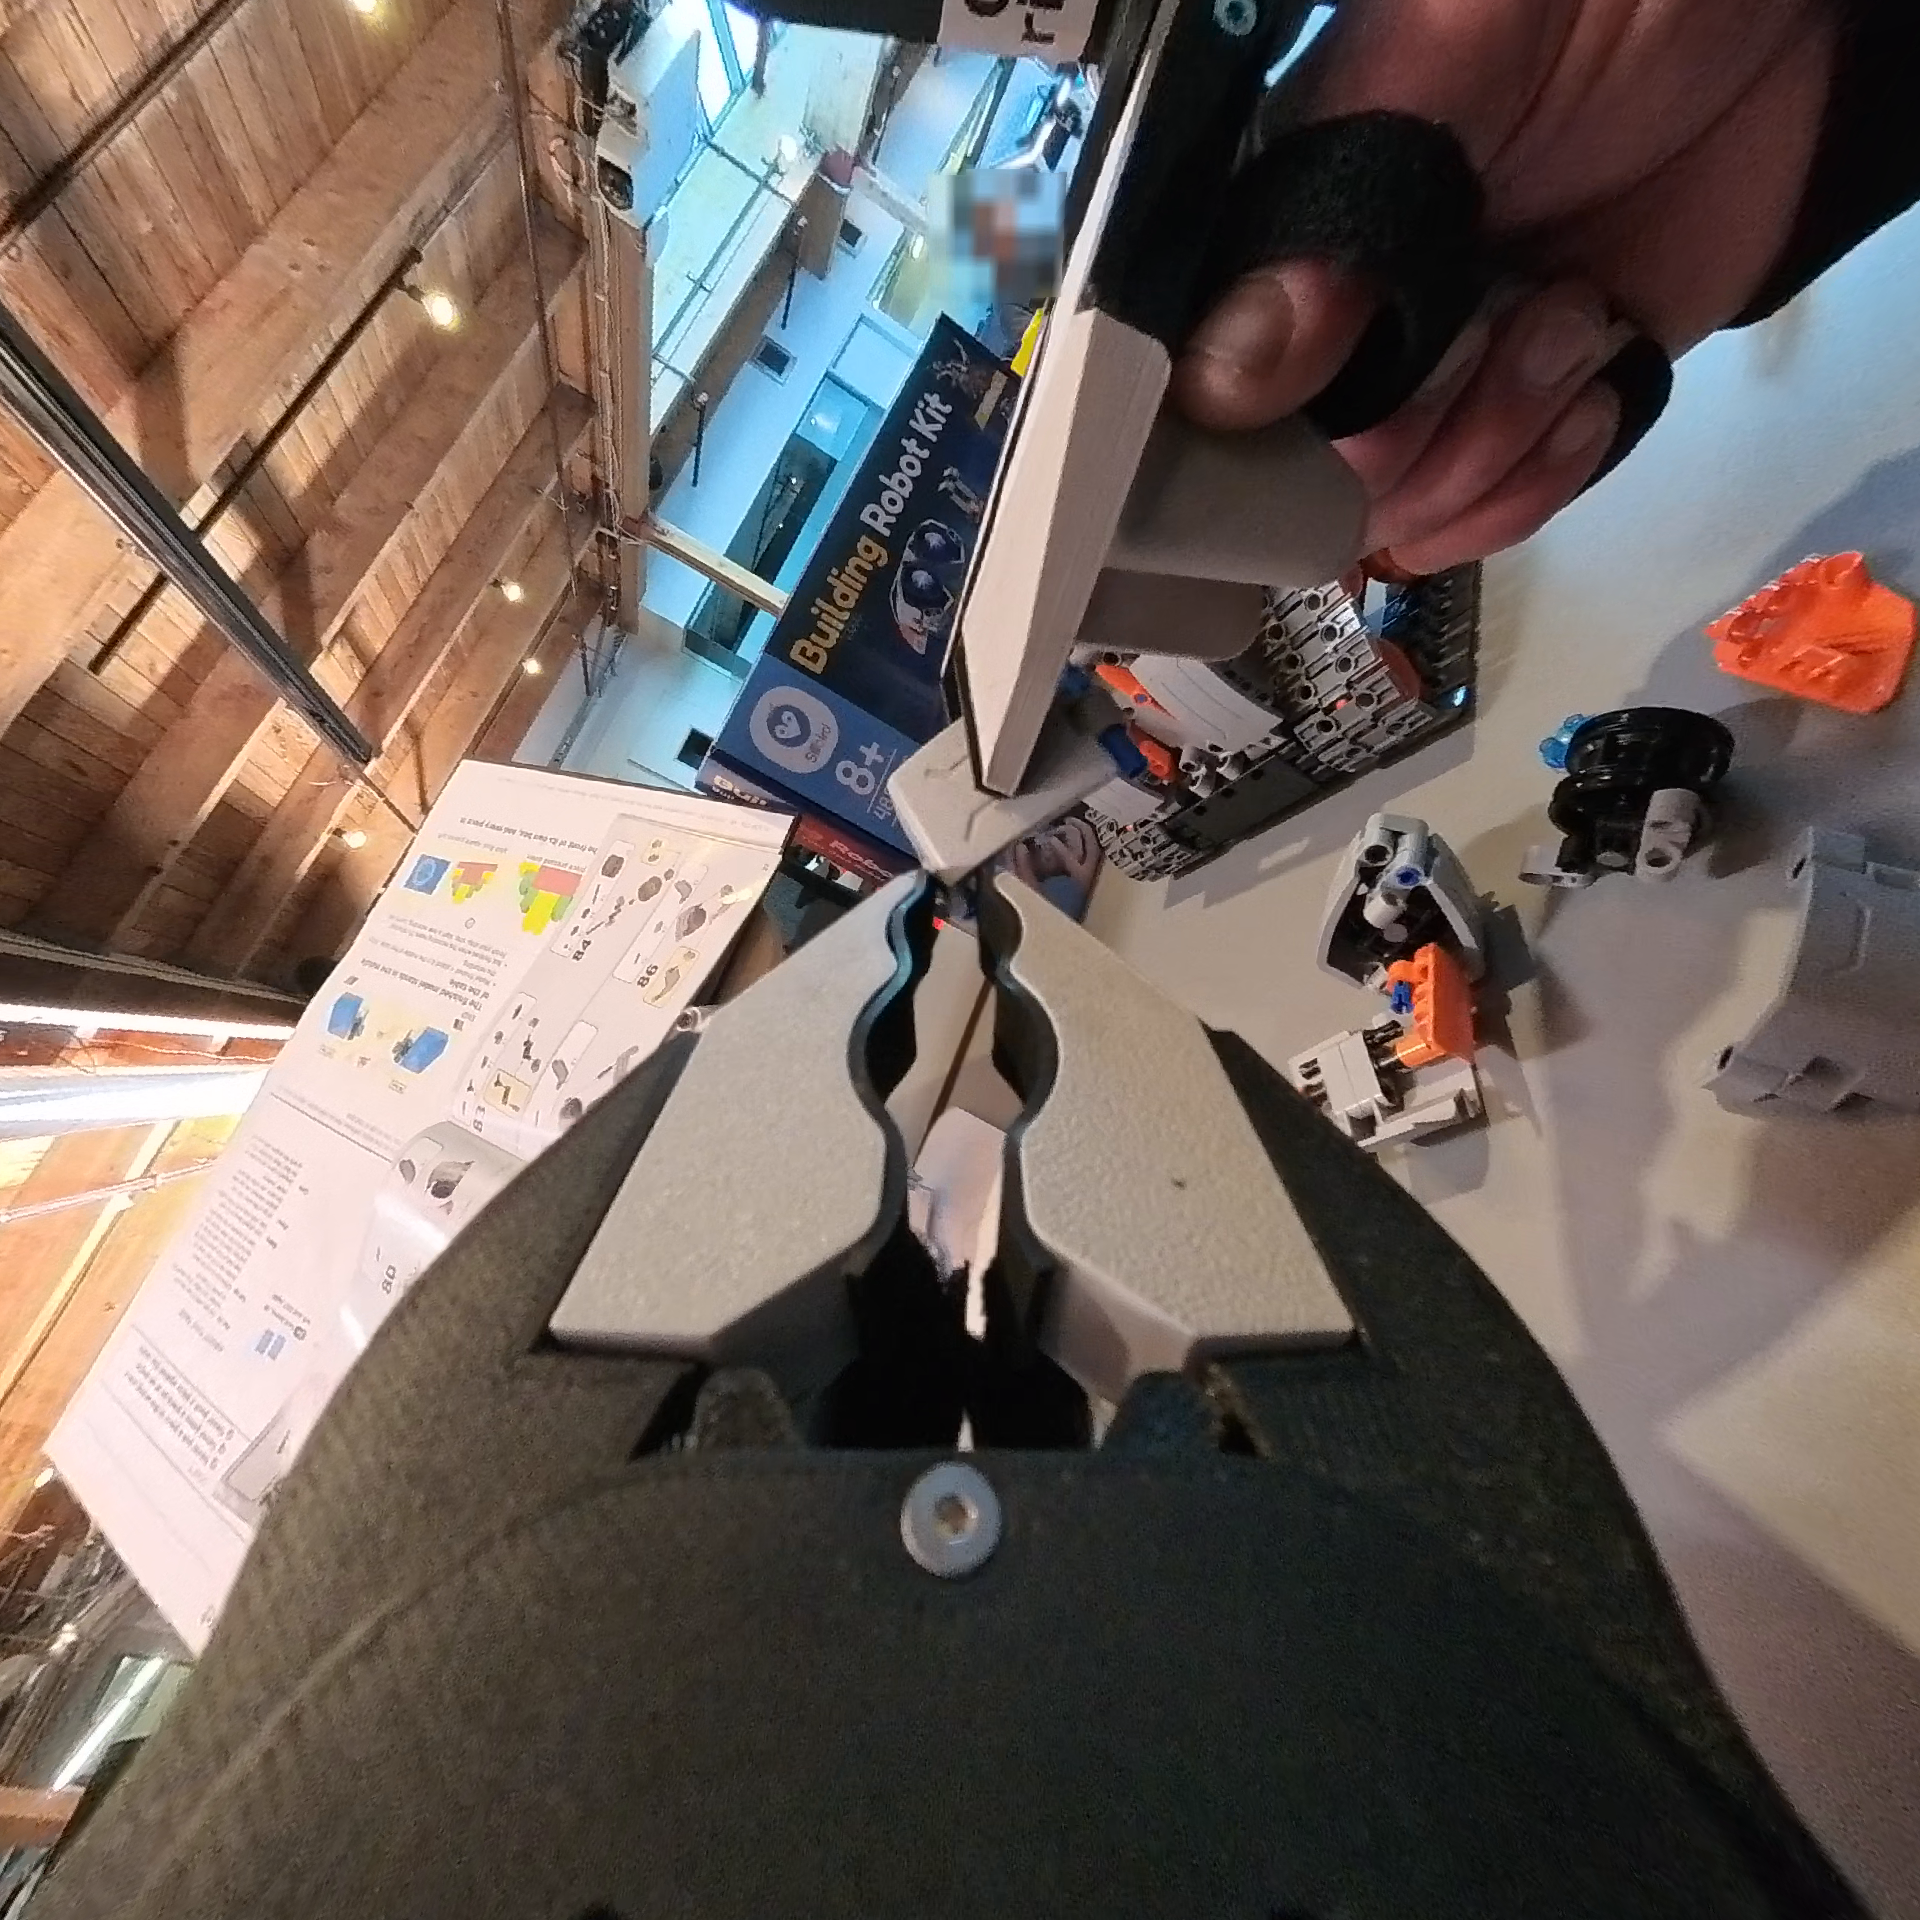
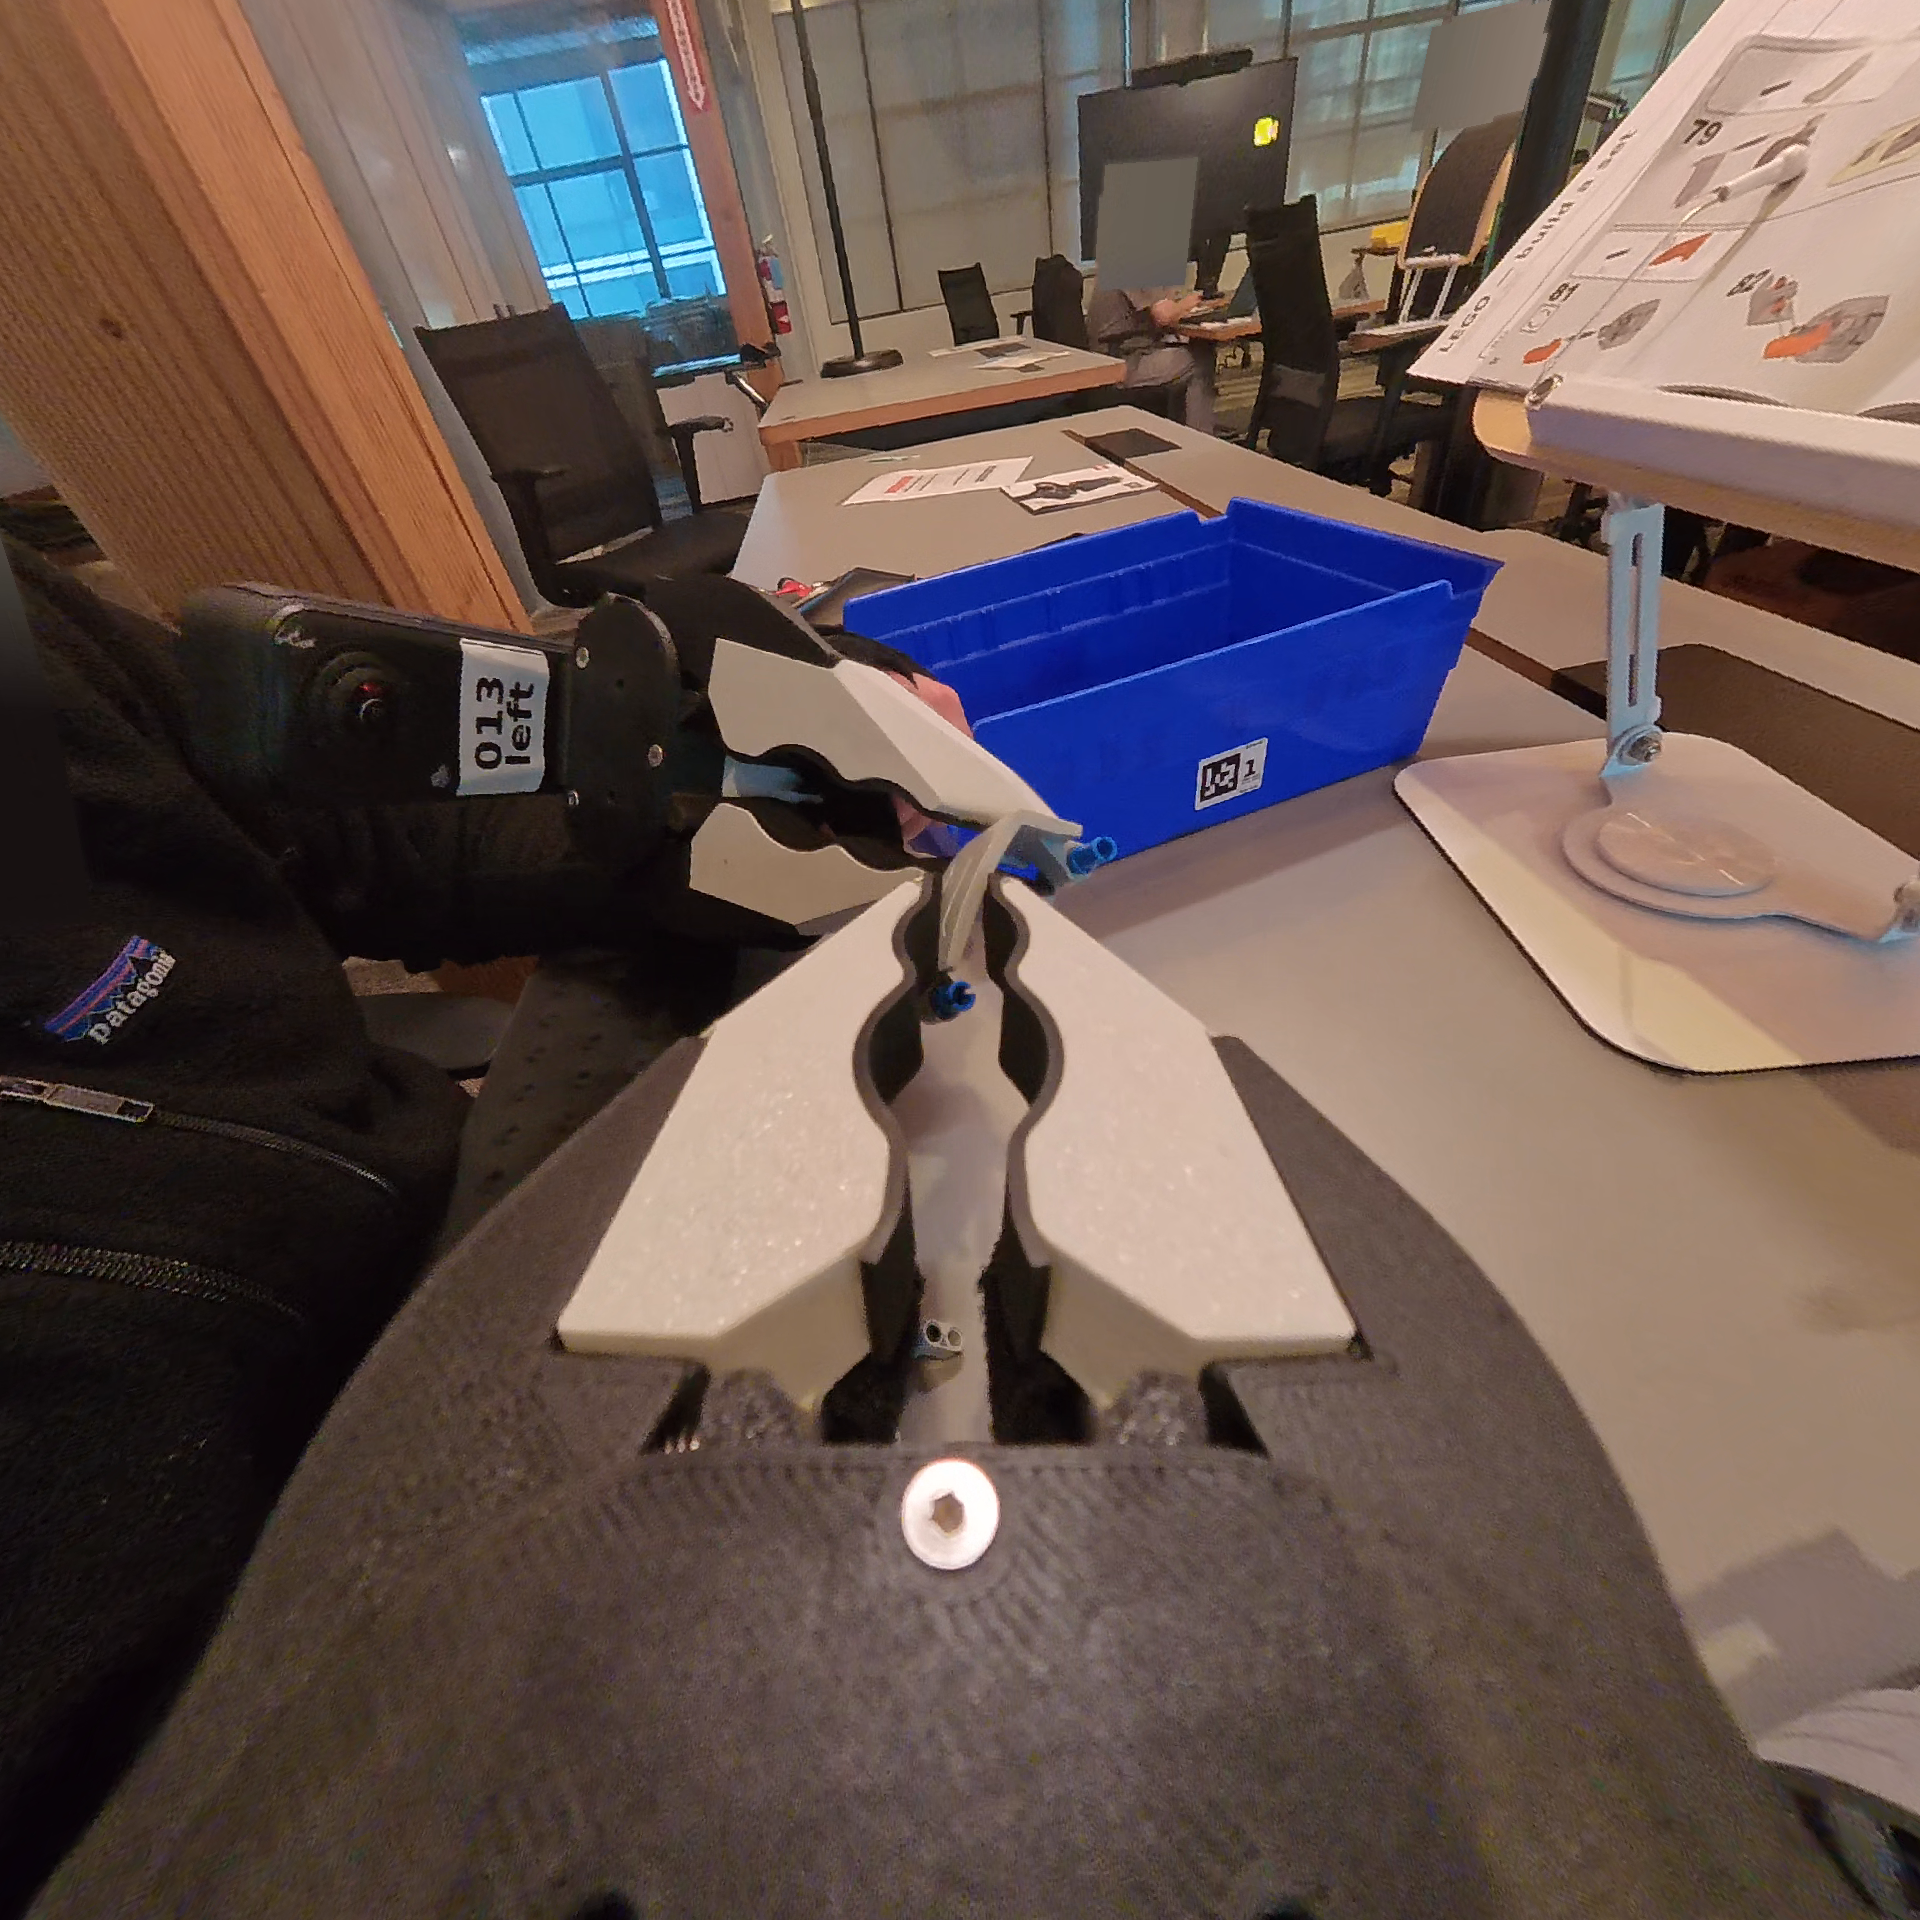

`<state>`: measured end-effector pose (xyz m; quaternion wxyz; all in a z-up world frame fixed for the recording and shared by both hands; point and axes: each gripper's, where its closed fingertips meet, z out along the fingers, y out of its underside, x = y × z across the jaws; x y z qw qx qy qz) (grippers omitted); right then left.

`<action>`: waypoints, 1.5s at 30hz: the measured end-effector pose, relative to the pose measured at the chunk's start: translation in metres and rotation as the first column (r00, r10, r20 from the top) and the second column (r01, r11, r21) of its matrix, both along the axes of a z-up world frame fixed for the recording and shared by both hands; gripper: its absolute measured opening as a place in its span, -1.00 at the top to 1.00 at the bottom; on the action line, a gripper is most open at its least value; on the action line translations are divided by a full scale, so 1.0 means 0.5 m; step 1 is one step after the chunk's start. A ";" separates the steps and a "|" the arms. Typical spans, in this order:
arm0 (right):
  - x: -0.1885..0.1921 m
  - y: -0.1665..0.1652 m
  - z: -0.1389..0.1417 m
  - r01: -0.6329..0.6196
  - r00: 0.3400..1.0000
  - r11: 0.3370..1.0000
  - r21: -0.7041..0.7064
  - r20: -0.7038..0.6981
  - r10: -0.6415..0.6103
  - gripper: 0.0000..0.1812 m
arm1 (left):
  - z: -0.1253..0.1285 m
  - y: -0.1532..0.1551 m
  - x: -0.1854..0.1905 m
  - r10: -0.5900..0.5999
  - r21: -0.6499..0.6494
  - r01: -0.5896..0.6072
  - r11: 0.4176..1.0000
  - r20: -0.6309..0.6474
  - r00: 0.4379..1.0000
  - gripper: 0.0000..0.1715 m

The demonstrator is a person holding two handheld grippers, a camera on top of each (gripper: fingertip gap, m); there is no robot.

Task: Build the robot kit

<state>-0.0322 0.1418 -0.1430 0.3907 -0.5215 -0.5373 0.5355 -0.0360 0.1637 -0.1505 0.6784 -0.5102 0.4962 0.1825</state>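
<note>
My left gripper (image 1: pixel 956 885) and my right gripper (image 2: pixel 961 883) meet tip to tip above the grey table (image 2: pixel 1351 1039). Both are shut on a small grey building piece (image 2: pixel 971 878) with blue pins (image 2: pixel 951 1000). I cannot tell whether it is one piece or two joined. In the left wrist view my right gripper (image 1: pixel 975 831) comes down from above, held by a hand (image 1: pixel 1558 260), with the grey piece and a blue pin (image 1: pixel 1118 750) beside its tips. In the right wrist view my left gripper (image 2: pixel 1023 844) comes in from the left with a blue pin (image 2: pixel 1089 854) at its tip.
A blue bin (image 2: pixel 1195 707) stands behind the grippers. An instruction booklet (image 2: pixel 1714 260) rests on a white stand (image 2: pixel 1662 883) at right. A kit box (image 1: pixel 862 582), a part-built model (image 1: pixel 1299 707), an orange piece (image 1: pixel 1813 634), a black wheel (image 1: pixel 1631 769) and grey sub-assemblies (image 1: pixel 1392 1070) lie on the table. My two grippers' fingertips are within a few centimetres of each other.
</note>
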 end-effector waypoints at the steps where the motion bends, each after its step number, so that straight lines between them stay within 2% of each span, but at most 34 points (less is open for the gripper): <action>1: 0.000 -0.001 0.000 -0.003 1.000 1.000 0.001 0.000 0.003 0.95 | -0.001 0.000 0.000 -0.001 0.000 0.001 1.000 0.001 1.000 0.94; 3: 0.002 -0.001 0.002 -0.008 1.000 1.000 0.001 -0.006 0.008 1.00 | 0.001 0.002 -0.002 0.003 -0.005 -0.003 1.000 0.019 1.000 0.90; 12: 0.010 0.009 0.014 0.006 0.999 1.000 -0.005 -0.047 -0.006 1.00 | -0.005 0.008 -0.005 -0.003 -0.047 0.006 0.999 0.054 0.999 0.90; 23: 0.011 0.019 0.010 0.011 0.998 1.000 -0.016 -0.059 -0.012 1.00 | -0.011 0.018 -0.012 0.005 -0.095 0.005 0.995 0.102 0.995 0.72; 36: 0.004 0.021 -0.007 0.031 0.999 0.999 0.024 -0.035 -0.030 1.00 | -0.016 0.022 -0.011 -0.010 -0.149 0.034 0.988 0.157 0.987 0.40; 45: -0.008 0.014 -0.027 0.039 0.999 0.996 0.079 0.001 -0.040 1.00 | -0.032 0.018 0.002 -0.035 -0.181 0.061 0.982 0.143 0.989 0.46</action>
